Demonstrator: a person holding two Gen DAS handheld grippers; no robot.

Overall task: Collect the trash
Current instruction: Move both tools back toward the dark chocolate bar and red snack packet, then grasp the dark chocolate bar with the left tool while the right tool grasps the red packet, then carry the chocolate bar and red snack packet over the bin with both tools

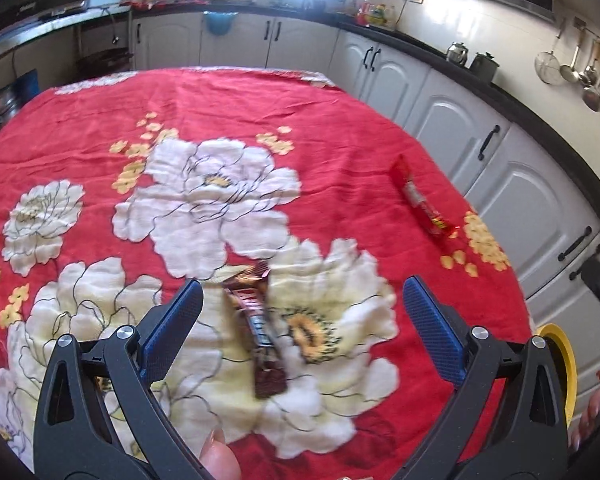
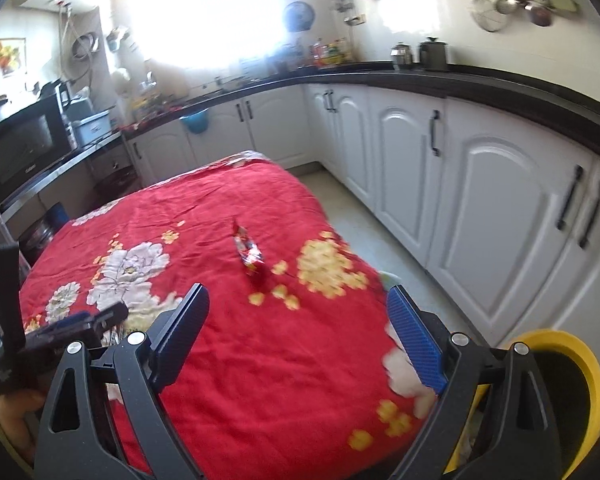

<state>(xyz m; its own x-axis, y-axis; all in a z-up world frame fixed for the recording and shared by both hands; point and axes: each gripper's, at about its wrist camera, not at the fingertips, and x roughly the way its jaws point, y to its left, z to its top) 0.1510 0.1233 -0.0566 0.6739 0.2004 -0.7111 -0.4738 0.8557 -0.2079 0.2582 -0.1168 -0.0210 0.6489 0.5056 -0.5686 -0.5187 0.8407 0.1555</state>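
Blue-padded fingers of the left tool stand wide apart and empty, with the brown wrapper lying on the cloth between them, nearer the left finger. Its long axis runs near-to-far, roughly along the fingers, so a straight closing should pinch it across its width. The right tool is also spread and empty; the red wrapper lies ahead of it, farther off. Both wrappers rest on the table under a red flowered cloth, white kitchen cabinets to the right.
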